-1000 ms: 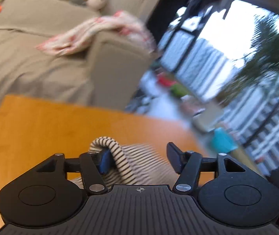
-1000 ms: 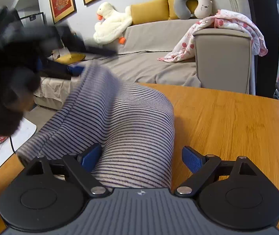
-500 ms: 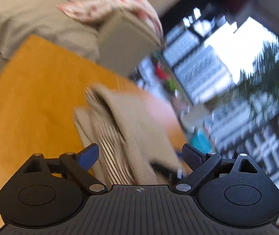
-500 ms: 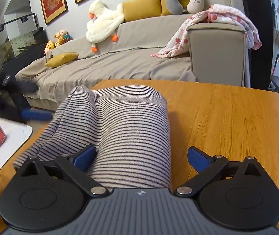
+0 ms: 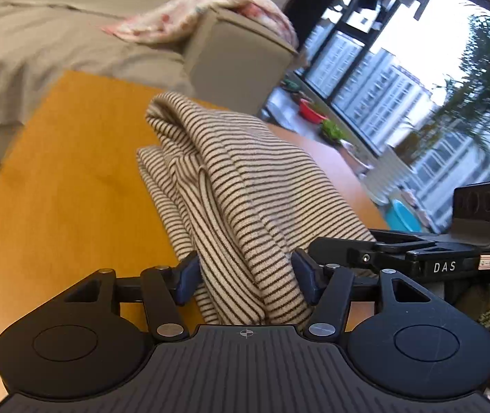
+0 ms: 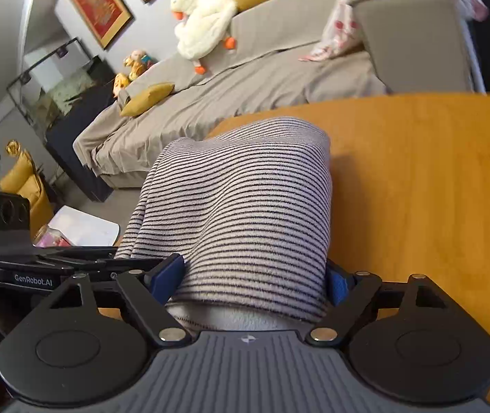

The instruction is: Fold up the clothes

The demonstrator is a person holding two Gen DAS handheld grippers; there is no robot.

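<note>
Half a second ago both of my grippers had their blue pads spread wide; now both have come in close on the striped shirt (image 5: 245,186). My left gripper (image 5: 245,275) has its pads pressed on a bunched fold of the cloth, one pad on each side, so it is holding the shirt. My right gripper (image 6: 251,282) also has the shirt between its pads, and the cloth fills the whole gap, so it is holding too.

From the left wrist camera, the shirt is folded over in thick layers and lies in a heap on the wooden table (image 5: 55,189). Its far end sits on the tabletop. My right gripper (image 5: 417,254) shows on the right side, just beside the cloth.

From the right wrist camera, the shirt (image 6: 245,199) humps up in a smooth roll over the table (image 6: 434,172). My left gripper (image 6: 38,261) pokes in from the left, right by the shirt's edge.

Behind the table is a gray sofa (image 6: 245,79) with a white toy duck (image 6: 203,24) on it.
</note>
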